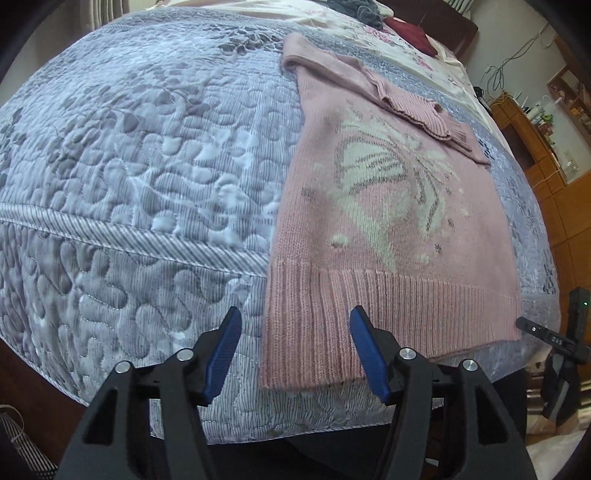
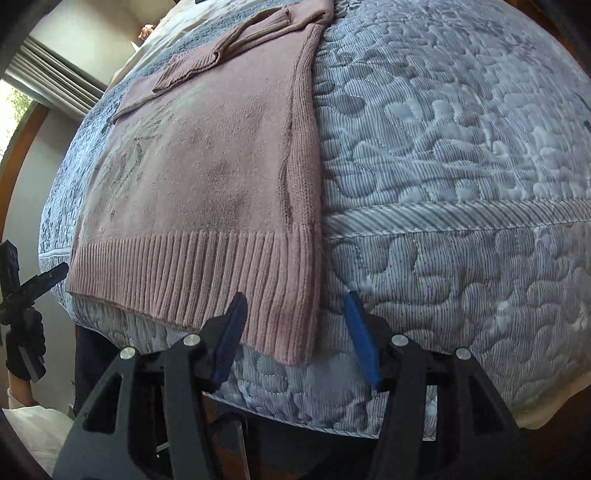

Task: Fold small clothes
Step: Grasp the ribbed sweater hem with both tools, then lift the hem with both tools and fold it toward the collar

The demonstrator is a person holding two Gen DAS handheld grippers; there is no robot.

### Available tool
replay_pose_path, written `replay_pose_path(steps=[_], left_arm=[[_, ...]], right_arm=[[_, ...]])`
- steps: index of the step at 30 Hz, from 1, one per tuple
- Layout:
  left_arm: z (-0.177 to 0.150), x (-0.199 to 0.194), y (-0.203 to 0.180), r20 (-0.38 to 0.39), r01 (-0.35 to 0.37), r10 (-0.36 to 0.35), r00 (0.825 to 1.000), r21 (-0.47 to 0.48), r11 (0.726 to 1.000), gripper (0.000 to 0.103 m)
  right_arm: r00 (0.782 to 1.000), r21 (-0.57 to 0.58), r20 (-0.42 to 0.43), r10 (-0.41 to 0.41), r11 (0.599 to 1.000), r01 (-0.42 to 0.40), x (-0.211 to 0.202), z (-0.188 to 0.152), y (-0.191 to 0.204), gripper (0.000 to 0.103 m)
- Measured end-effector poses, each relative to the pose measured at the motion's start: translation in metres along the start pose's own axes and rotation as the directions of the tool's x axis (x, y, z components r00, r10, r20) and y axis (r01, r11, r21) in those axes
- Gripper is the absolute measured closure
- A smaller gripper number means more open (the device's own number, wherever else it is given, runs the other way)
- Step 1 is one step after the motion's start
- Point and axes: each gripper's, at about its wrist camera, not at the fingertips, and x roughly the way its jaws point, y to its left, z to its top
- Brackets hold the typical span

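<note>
A small pink knitted sweater [image 1: 388, 229] with a pale butterfly pattern lies flat on the bed, its sides and sleeves folded inward and its ribbed hem hanging over the bed's near edge. In the left wrist view my left gripper [image 1: 295, 325] is open, its fingers straddling the hem's left corner just in front of it. In the right wrist view the same sweater [image 2: 207, 177] fills the left half. My right gripper [image 2: 295, 310] is open around the hem's right corner. Neither gripper holds any cloth.
The sweater rests on a grey-blue quilted bedspread [image 1: 140, 155] that drops over the mattress edge. Dark red and grey fabrics [image 1: 410, 31] lie at the bed's far end. Wooden furniture [image 1: 554, 155] stands to the right. A curtain and window [image 2: 44, 81] are at left.
</note>
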Motion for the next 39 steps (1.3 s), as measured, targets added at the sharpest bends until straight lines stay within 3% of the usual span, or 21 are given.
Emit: replay_pose_path(steps=[8,12,14,17,19,20,22,23,27,33,39], left_arm=[[-0.007,0.016,0.001,-0.026,0.023,-0.024,0.999,-0.008,1.000,0.036],[-0.009,0.015,-0.004,-0.036,0.085,-0.085,0.996,-0.011,0.996,0.038],[-0.009,0.015,-0.005,-0.037,0.090,-0.091,0.995,-0.009,0.996,0.039],[-0.011,0.018,-0.003,-0.034,0.081,-0.081,0.996,-0.023,0.996,0.050],[-0.011,0.016,0.003,-0.026,0.117,-0.119,0.993,-0.054,0.992,0.060],[-0.011,0.015,0.006,-0.026,0.135,-0.137,0.990,-0.073,0.988,0.071],[-0.011,0.013,0.009,-0.025,0.153,-0.155,0.988,-0.079,0.985,0.076],[-0.011,0.012,0.008,-0.022,0.167,-0.169,0.985,-0.073,0.983,0.083],[-0.012,0.003,0.006,0.000,0.209,-0.209,0.978,-0.073,0.975,0.086],[0.003,-0.021,0.005,0.069,0.301,-0.296,0.953,-0.084,0.950,0.087],[0.046,-0.037,-0.003,0.136,0.326,-0.316,0.939,-0.059,0.943,0.087]], right_arm=[[1.000,0.007,-0.010,0.015,1.000,-0.015,0.012,0.001,0.003,0.047],[0.997,-0.007,-0.026,0.073,0.997,-0.073,0.012,0.000,0.009,0.055],[0.998,-0.019,-0.031,0.058,0.998,-0.059,0.014,0.000,0.013,0.055],[0.998,-0.008,-0.032,0.053,0.999,-0.053,0.017,0.000,0.013,0.058],[0.998,-0.001,-0.032,0.050,0.999,-0.050,0.016,0.000,0.010,0.068],[0.998,0.005,-0.033,0.053,0.999,-0.053,0.015,0.000,0.008,0.077],[0.995,0.036,-0.035,0.095,0.995,-0.094,0.012,-0.001,0.001,0.090],[0.993,0.048,-0.033,0.114,0.993,-0.112,0.010,-0.001,-0.003,0.092],[0.987,0.054,-0.015,0.159,0.986,-0.158,0.000,-0.002,-0.005,0.093],[0.940,0.118,0.059,0.336,0.933,-0.340,-0.028,0.011,-0.015,0.093],[0.899,0.133,0.144,0.414,0.892,-0.433,-0.059,0.052,-0.023,0.093]])
